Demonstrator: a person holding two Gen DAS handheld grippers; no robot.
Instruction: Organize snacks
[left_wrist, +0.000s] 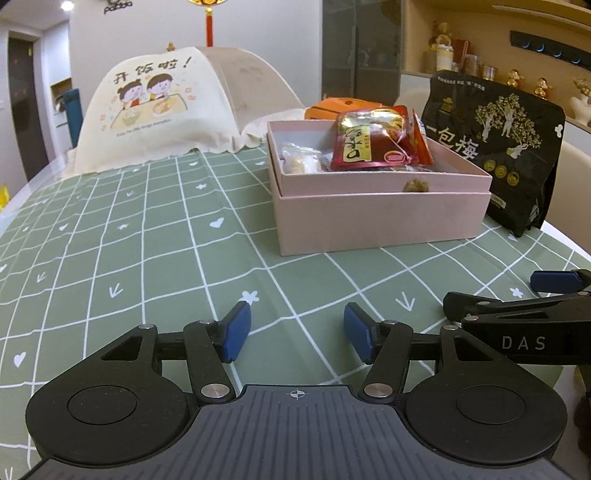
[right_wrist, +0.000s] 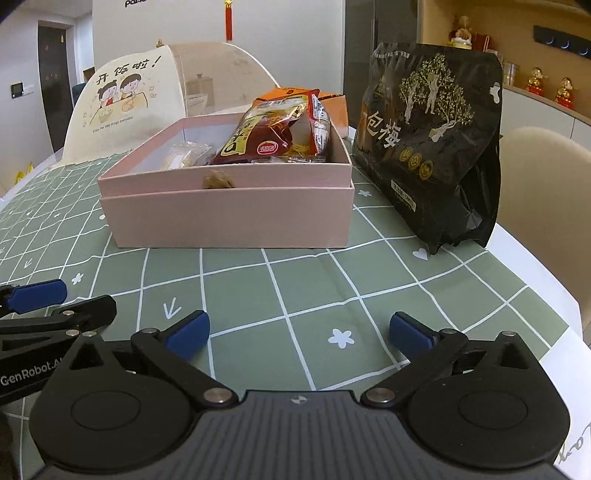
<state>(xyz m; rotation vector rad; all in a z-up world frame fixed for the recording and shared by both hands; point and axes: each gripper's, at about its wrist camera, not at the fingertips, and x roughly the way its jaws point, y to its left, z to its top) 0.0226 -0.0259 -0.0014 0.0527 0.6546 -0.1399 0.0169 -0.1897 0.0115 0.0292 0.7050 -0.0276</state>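
Note:
A pink box (left_wrist: 380, 218) (right_wrist: 229, 218) stands on the green checked tablecloth and holds several snack packs. A red snack bag (left_wrist: 373, 140) (right_wrist: 277, 129) leans up out of it, and a small clear packet (left_wrist: 299, 158) lies at its left. A large black plum bag (left_wrist: 509, 147) (right_wrist: 432, 144) stands upright just right of the box. My left gripper (left_wrist: 297, 334) is open and empty, low over the cloth in front of the box. My right gripper (right_wrist: 299, 332) is open and empty beside it, to the right.
A cream mesh food cover (left_wrist: 166, 107) (right_wrist: 147, 99) with a cartoon print stands behind and left of the box. An orange pack (left_wrist: 332, 105) lies behind the box. The table edge runs along the right (right_wrist: 535, 258), with a beige chair (right_wrist: 546, 177) beyond it.

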